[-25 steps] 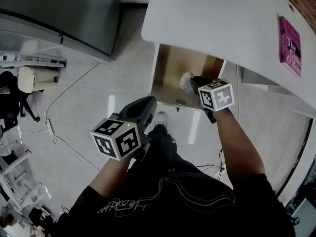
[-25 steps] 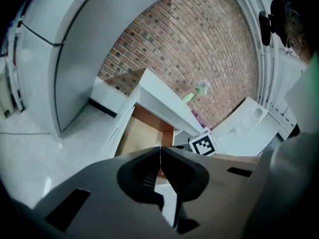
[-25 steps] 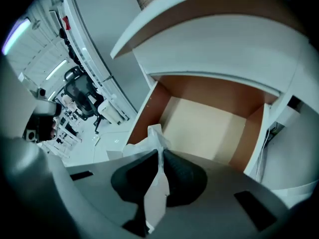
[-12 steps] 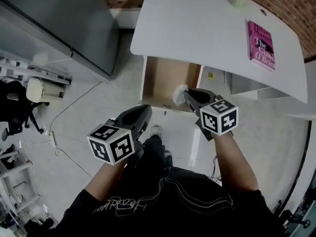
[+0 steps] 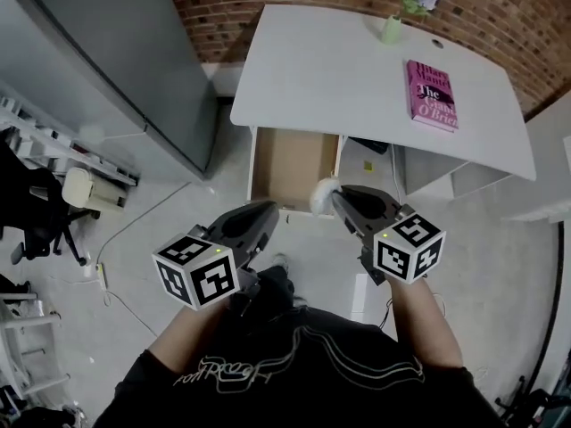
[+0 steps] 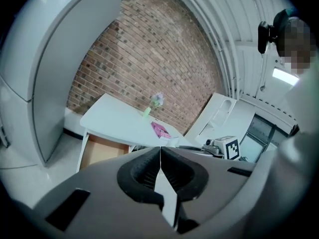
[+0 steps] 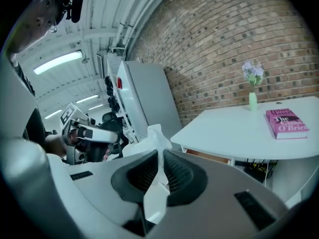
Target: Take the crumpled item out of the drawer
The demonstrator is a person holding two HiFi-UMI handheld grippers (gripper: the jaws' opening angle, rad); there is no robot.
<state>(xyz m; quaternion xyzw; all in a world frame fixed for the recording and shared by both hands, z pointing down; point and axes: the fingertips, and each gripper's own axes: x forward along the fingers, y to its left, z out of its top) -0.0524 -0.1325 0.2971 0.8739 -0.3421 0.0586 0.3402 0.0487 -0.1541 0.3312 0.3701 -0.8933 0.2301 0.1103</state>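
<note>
A crumpled white paper (image 5: 323, 194) sticks out of my right gripper (image 5: 339, 200), which is shut on it just in front of the open drawer (image 5: 292, 160) and above the floor. In the right gripper view the paper (image 7: 152, 139) rises between the closed pads. The wooden drawer under the white table (image 5: 348, 69) shows a bare brown bottom. My left gripper (image 5: 264, 212) hangs to the left of the right one, near the drawer's front edge, shut with nothing in it. In the left gripper view its pads (image 6: 149, 171) meet and the drawer (image 6: 102, 150) lies ahead, below the table.
A pink book (image 5: 433, 94) and a small green vase with flowers (image 5: 393, 25) are on the table by the brick wall. A grey cabinet (image 5: 107, 69) stands at the left. Chairs and cables crowd the far-left floor. A shoe (image 5: 279, 260) shows below the grippers.
The right gripper has drawn back out of the drawer with the crumpled paper, toward the body. The view has tilted up, so more of the table and the wall shows.
</note>
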